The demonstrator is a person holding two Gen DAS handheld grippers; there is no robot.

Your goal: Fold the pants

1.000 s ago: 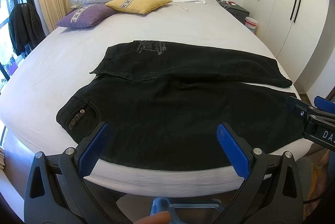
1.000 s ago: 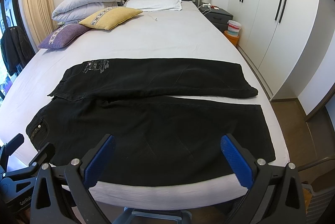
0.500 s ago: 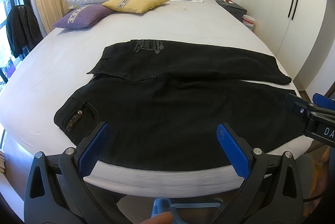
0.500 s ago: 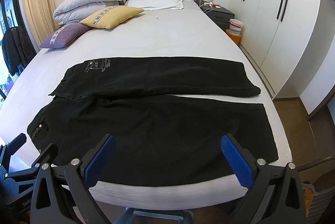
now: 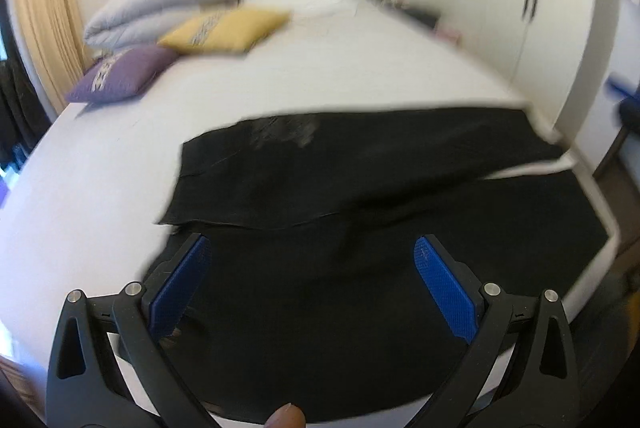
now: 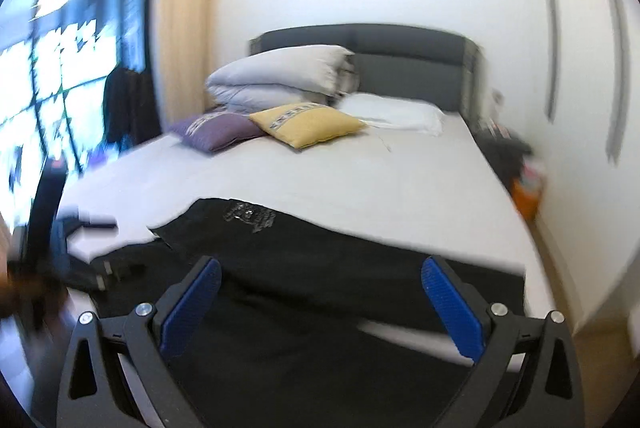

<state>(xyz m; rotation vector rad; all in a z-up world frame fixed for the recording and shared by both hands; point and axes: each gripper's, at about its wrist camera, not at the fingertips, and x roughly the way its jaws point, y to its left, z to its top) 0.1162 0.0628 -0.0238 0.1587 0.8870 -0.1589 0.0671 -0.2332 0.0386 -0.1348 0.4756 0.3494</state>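
At the far left of the white-sheeted bed, a purple square cushion and a yellow square cushion are lying by the stacked grey pillows, well apart from the work, leaving the near half of the mattress free as a folding surface. The left gripper is hanging low over the near edge with its blue-padded jaws spread wide and nothing between them, sitting above the waistband end of the black denim pants, probably lining up a grasp there. The pants are lying flat across the foot of the bed, waist to the left, the two legs running rightward side by side, the farther leg overlapping the nearer at the seat, so one lengthwise fold looks likely. Further right, the right gripper is also gaping wide and empty, hovering above the legs. Both views are blurring, so finer cloth detail is unreadable.
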